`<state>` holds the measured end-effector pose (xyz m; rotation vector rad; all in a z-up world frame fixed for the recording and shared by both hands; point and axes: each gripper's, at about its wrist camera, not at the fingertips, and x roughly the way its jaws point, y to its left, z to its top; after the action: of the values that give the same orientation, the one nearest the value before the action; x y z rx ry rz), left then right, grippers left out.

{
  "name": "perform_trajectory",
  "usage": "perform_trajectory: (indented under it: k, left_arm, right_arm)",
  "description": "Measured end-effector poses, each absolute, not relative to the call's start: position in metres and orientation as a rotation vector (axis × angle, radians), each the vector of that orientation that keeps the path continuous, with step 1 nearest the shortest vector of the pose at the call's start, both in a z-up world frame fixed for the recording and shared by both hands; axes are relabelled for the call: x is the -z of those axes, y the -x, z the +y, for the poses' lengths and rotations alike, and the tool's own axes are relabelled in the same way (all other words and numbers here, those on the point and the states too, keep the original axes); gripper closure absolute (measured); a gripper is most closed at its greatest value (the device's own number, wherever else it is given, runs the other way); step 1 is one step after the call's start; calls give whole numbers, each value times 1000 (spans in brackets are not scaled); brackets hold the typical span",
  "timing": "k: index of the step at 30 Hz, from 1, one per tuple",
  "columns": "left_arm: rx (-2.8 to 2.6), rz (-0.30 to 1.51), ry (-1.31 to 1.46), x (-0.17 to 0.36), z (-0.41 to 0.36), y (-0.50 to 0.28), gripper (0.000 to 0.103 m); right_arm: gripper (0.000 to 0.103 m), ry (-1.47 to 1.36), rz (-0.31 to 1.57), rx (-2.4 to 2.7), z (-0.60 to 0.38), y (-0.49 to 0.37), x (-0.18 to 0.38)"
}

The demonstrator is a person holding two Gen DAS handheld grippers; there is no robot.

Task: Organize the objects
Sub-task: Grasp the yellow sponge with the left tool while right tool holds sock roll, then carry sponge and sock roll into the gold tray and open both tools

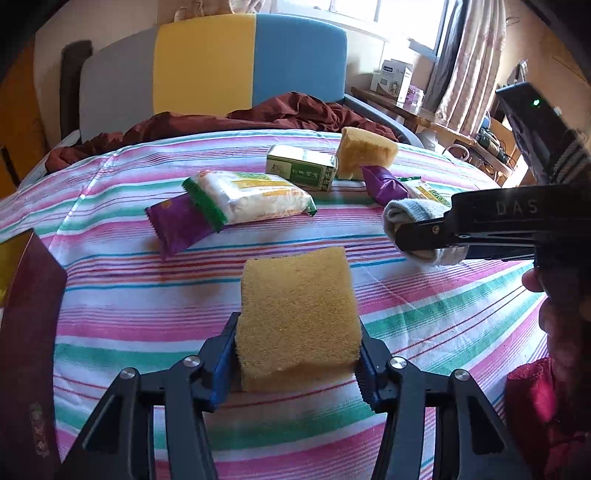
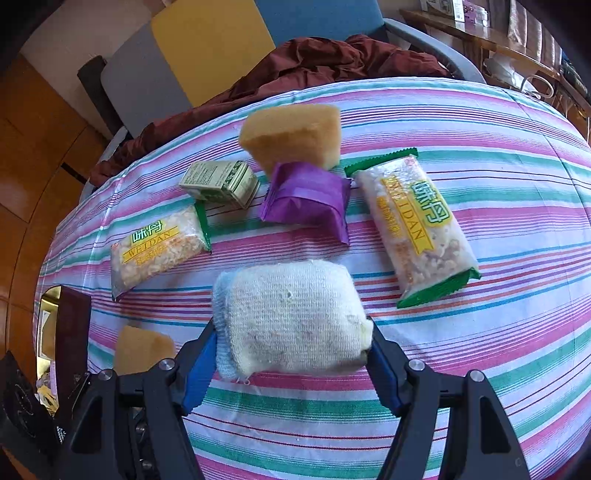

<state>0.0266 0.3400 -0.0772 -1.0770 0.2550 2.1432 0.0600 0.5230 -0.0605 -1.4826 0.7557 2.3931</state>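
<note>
Sponge [image 1: 297, 317] clamped between left gripper [image 1: 297, 360] pads, long axis toward twelve o'clock over striped cloth [image 1: 147, 314]; rolled sock [image 2: 291, 317] clamped likewise in right gripper [image 2: 291, 354], snack packets [image 2: 417, 225] beyond toward one o'clock.

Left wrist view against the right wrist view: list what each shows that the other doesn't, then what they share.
Only the left wrist view: the left gripper with its pads pressed on a yellow sponge, the right gripper seen from the side, and the window.

Only the right wrist view: the whole rolled white cloth gripped between the right gripper's fingers, and the full rice-snack packet on the right.

Both: striped sheet, green carton, far sponge, purple packet, left rice-snack packet, maroon fabric.
</note>
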Motion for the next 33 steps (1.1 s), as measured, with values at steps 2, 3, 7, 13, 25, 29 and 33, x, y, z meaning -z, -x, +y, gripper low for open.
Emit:
perform_trajectory:
  k: [2, 3, 7, 13, 25, 29, 33]
  left_arm:
    - [-2146, 202, 1093, 76, 327, -27, 48]
    - [-2146, 183, 1098, 75, 321, -28, 48]
    - [-2139, 143, 1093, 67, 301, -38, 48]
    - [-2128, 144, 1029, 45, 276, -59, 48]
    - [-2218, 137, 883, 5, 198, -70, 48]
    - [-2261, 113, 895, 3, 163, -64, 48]
    - [-2300, 117, 929, 5, 132, -58, 48]
  right_arm:
    - [30, 1499, 716, -2408, 516, -57, 62]
    - [30, 1508, 698, -2415, 513, -56, 62]
    - [30, 1538, 656, -2442, 501, -51, 65]
    - [30, 1559, 582, -2467, 488, -46, 68]
    - [30, 1552, 474, -2575, 462, -41, 63]
    - [30, 1512, 444, -2630, 451, -40, 57]
    - [30, 1465, 476, -2687, 445, -38, 51]
